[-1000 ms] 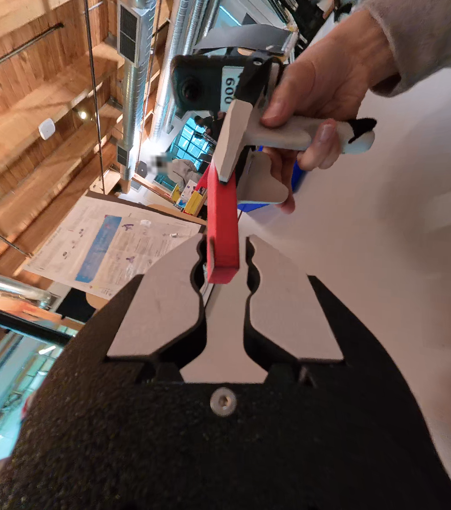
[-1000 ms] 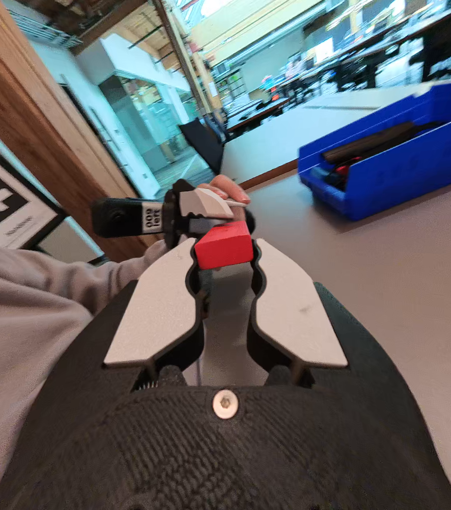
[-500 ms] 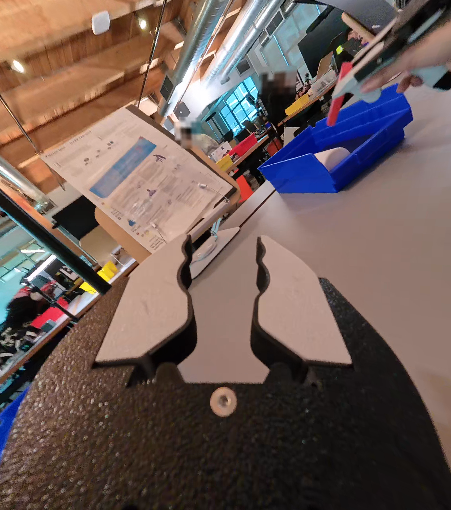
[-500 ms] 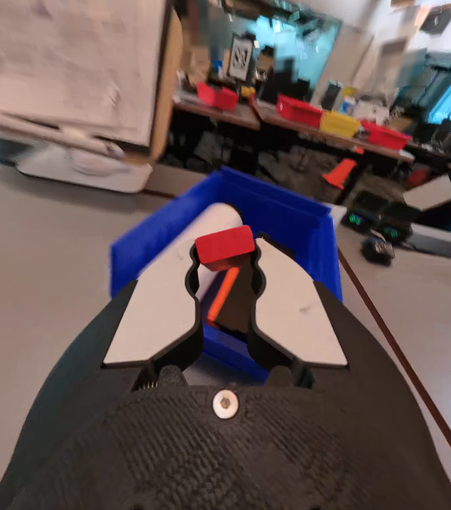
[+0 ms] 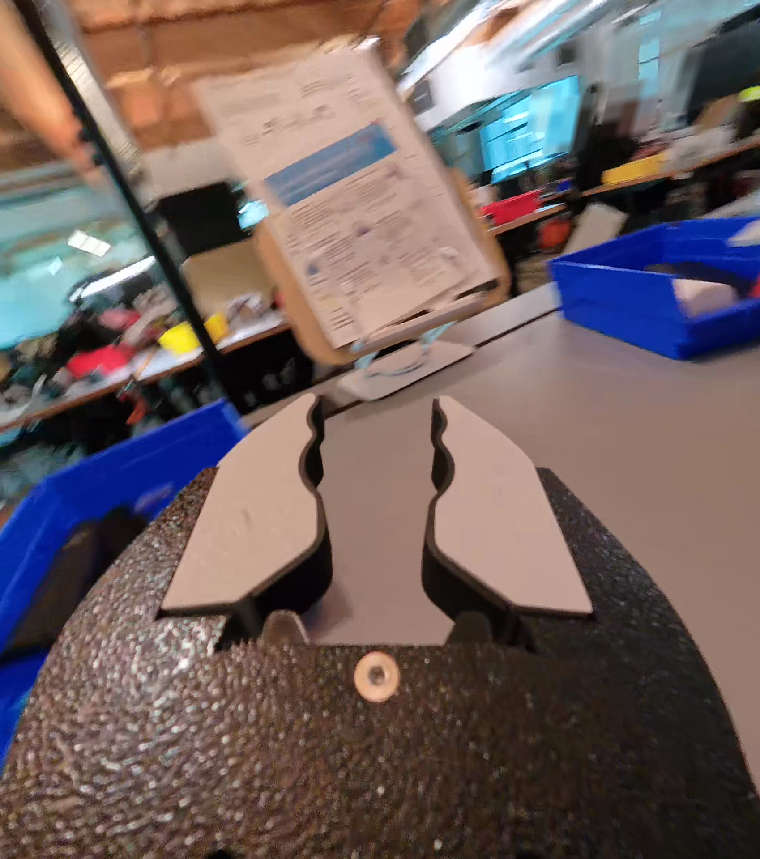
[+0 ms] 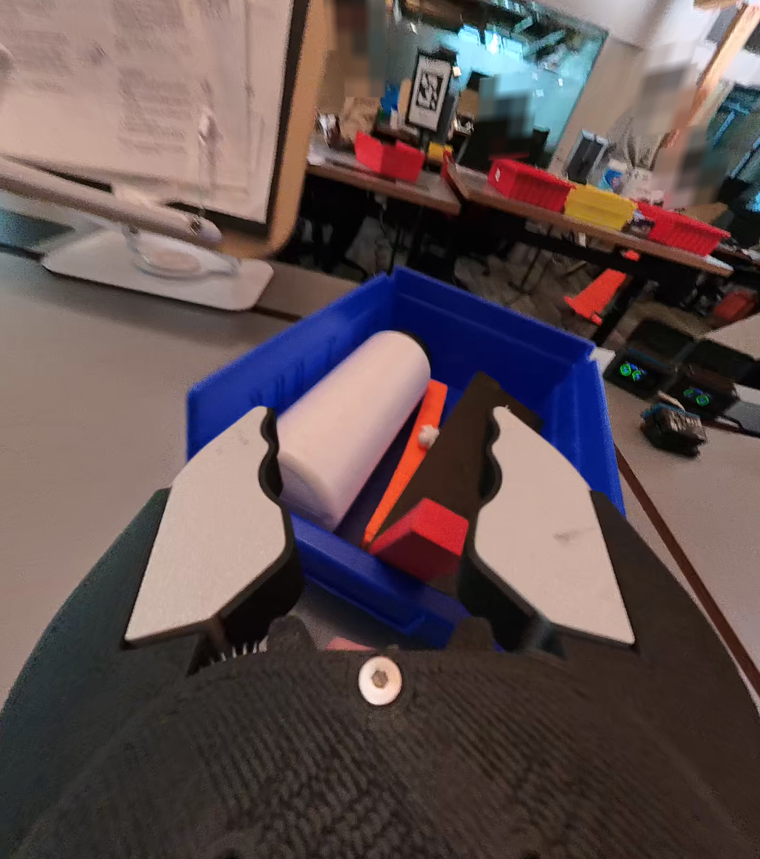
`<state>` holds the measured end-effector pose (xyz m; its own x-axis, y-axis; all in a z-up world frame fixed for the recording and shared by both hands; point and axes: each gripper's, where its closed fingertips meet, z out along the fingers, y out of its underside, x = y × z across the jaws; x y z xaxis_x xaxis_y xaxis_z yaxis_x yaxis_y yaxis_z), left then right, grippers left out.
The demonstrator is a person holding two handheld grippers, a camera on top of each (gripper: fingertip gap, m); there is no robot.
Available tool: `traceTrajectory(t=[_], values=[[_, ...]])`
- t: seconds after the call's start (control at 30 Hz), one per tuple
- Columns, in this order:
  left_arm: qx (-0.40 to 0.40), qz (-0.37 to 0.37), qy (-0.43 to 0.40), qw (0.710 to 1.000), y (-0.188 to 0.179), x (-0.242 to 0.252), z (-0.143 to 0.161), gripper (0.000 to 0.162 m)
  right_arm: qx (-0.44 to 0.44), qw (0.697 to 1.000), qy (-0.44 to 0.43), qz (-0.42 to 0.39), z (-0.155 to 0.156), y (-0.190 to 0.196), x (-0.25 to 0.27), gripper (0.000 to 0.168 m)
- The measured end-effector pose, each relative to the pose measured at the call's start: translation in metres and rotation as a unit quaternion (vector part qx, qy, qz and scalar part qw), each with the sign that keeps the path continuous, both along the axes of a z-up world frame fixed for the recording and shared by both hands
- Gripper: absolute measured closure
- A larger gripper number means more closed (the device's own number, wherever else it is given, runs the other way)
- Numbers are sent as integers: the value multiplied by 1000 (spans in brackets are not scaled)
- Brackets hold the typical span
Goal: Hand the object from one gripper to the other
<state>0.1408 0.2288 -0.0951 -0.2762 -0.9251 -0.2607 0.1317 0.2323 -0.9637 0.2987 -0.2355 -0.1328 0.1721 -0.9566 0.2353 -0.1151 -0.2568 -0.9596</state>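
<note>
Right gripper (image 6: 380, 418) released, fingers spread wide, nothing between the tips. Red block (image 6: 420, 539) sits low in the gap, against the inner edge of the right finger (image 6: 550, 534), clear of the left one; whether it's touching that finger or already loose, can't tell. Block is solid red, matte, boxy with flat faces and sharp edges, tilted with one corner up, a bit motion-blurred. Behind it, past the fingers, the blue bin (image 6: 582, 404) holds a white cylinder (image 6: 350, 432), an orange strip (image 6: 410, 460) and a dark flat piece (image 6: 462, 446). Left gripper (image 5: 376, 406) also released and empty, only grey table (image 5: 601, 441) between its fingers. A second blue bin (image 5: 90, 483) is just left of the left finger; a tilted paper board (image 5: 350, 186) stands ahead of the tips.
</note>
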Motion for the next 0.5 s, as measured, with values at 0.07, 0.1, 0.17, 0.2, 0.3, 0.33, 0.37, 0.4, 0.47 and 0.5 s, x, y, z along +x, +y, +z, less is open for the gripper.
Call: traceTrajectory(t=[0.07, 0.1, 0.17, 0.2, 0.3, 0.33, 0.37, 0.4, 0.47, 0.5], values=[[-26, 86, 61, 994, 51, 1, -3, 117, 13, 999, -23, 27, 17, 9, -7, 77], [-27, 115, 96, 988, 74, -2, -8, 114, 21, 998, -29, 43, 24, 14, -12, 77], [-29, 154, 151, 976, 111, -7, -17, 102, 41, 996, -43, 70, 39, 23, -20, 78], [-35, 164, 171, 971, 124, -9, -21, 101, 52, 994, -52, 79, 46, 26, -23, 79], [-20, 168, 219, 961, 149, 2, -35, 104, 71, 989, -69, 106, 59, 34, -31, 85], [-5, 166, 256, 952, 155, 9, -46, 103, 72, 988, -67, 116, 59, 38, -33, 87], [8, 162, 297, 941, 160, 16, -58, 101, 70, 988, -62, 126, 58, 42, -34, 88], [13, 163, 332, 929, 165, 24, -68, 99, 64, 987, -55, 135, 56, 46, -35, 89], [4, 163, 380, 910, 170, 42, -81, 99, 46, 988, -39, 141, 48, 49, -33, 89], [-3, 167, 393, 904, 171, 51, -84, 100, 38, 989, -32, 140, 44, 49, -32, 89]])
